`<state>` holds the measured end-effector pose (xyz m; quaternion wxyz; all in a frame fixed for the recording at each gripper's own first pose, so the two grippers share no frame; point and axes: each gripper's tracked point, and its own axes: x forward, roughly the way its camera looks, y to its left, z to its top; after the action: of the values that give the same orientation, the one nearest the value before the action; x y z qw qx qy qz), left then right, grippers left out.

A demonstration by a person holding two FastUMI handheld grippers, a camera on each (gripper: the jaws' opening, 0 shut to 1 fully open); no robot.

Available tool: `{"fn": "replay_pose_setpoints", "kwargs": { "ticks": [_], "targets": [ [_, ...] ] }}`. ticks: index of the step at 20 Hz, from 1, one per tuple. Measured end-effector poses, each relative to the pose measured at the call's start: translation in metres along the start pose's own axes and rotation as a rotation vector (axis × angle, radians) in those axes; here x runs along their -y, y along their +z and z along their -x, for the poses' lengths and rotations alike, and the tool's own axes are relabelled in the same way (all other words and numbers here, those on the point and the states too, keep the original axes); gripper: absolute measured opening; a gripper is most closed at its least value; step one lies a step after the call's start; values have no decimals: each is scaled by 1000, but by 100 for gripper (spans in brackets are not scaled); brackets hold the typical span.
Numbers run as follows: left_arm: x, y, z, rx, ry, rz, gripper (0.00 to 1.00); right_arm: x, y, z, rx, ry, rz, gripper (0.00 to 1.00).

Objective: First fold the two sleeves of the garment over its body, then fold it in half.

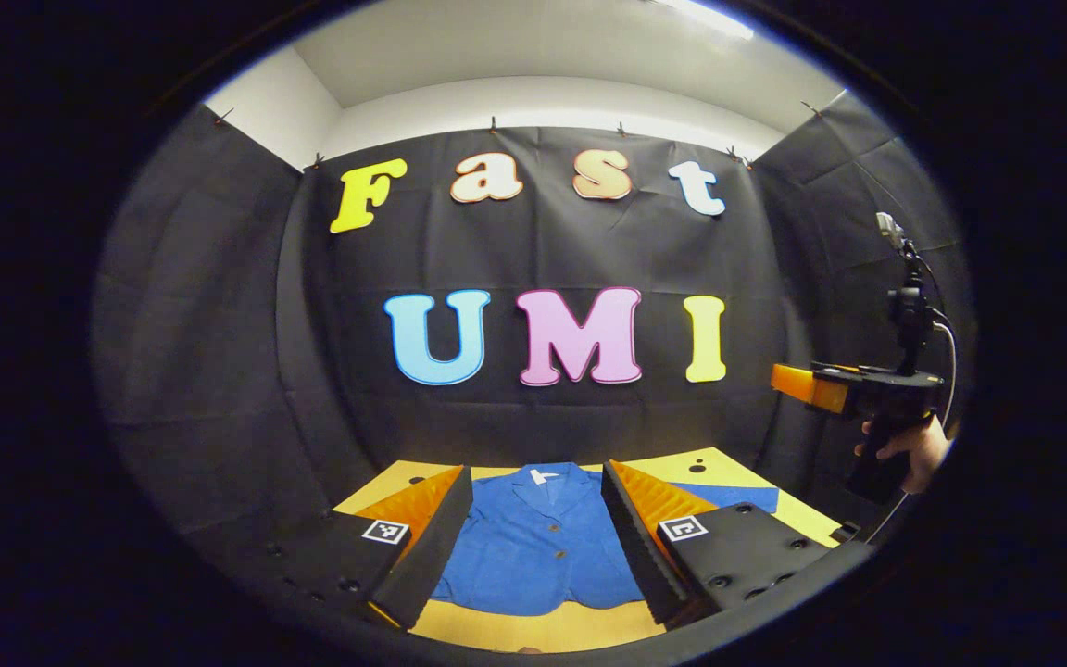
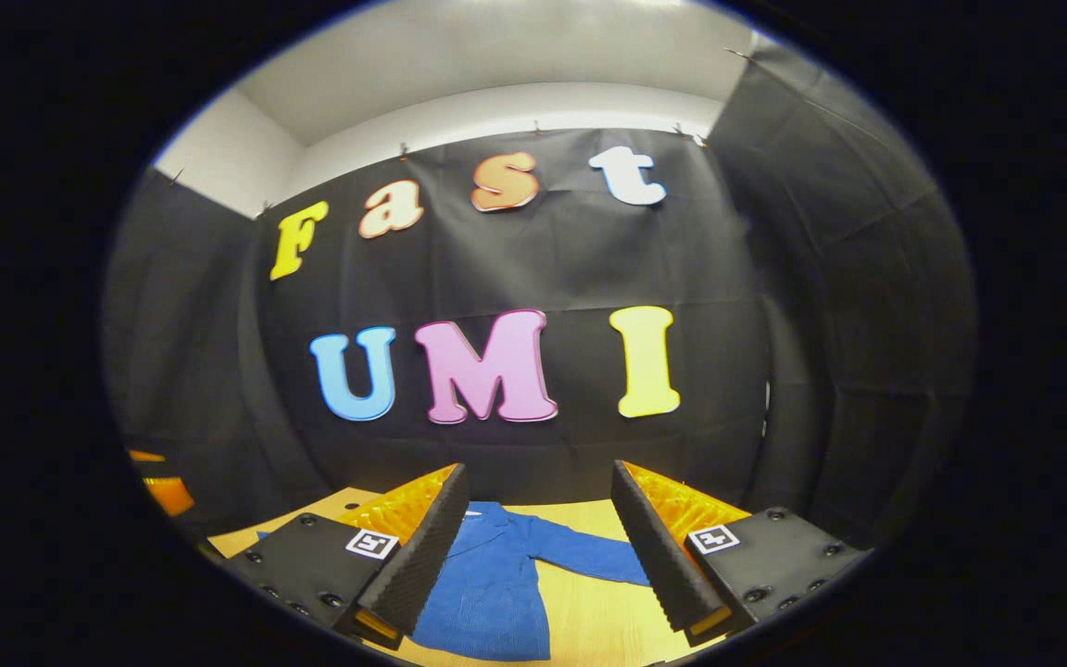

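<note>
One blue jacket (image 1: pixel 543 547) lies flat and face up on the yellow tabletop (image 1: pixel 533 630), collar toward the far edge by the black cloth wall (image 1: pixel 552 250), with small buttons down its front. In the left gripper view its body fills the middle of the table, and one sleeve (image 1: pixel 728 496) reaches out sideways toward the table's right edge; neither sleeve is folded over the body. In the right gripper view the same jacket (image 2: pixel 487 584) appears with a sleeve (image 2: pixel 589 556) stretched across the bare tabletop (image 2: pixel 589 621) toward the right. The left gripper (image 1: pixel 538 542) is held above the near edge of the table, its two black, ridged fingers (image 1: pixel 432 547) spread wide apart with the jacket's body seen between them; they hold nothing and do not touch the cloth. The right gripper (image 2: pixel 543 556) is likewise held above the near edge, its fingers (image 2: pixel 654 556) spread wide and empty, with the jacket and bare tabletop between them. Farther off in the left gripper view, the right gripper (image 1: pixel 811 384) shows at the right beyond the table's edge, raised well above the table, gripped from below by a hand (image 1: pixel 913 454), with a cable (image 1: pixel 948 352) curving along it. An orange part (image 2: pixel 158 482) shows at the left of the right gripper view; what it is cannot be told.
</note>
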<state>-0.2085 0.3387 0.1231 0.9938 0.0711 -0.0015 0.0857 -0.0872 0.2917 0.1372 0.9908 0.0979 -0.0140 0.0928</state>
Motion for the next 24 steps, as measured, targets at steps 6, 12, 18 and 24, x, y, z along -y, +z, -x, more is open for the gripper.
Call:
{"fn": "replay_pose_setpoints", "kwargs": {
  "ticks": [6,12,18,24],
  "targets": [
    [-72,6,-57,28,129,19,81,-108,-9,-32,39,180,96,92],
    [-90,3,-108,29,118,0,81,-151,-20,-63,51,224,121,98],
    [-128,-16,-122,-13,43,18,81,-157,-18,-67,19,76,136,98],
    [-154,-39,-118,-34,-54,53,81,-143,-34,-56,-53,-92,189,97]
  ]
}}
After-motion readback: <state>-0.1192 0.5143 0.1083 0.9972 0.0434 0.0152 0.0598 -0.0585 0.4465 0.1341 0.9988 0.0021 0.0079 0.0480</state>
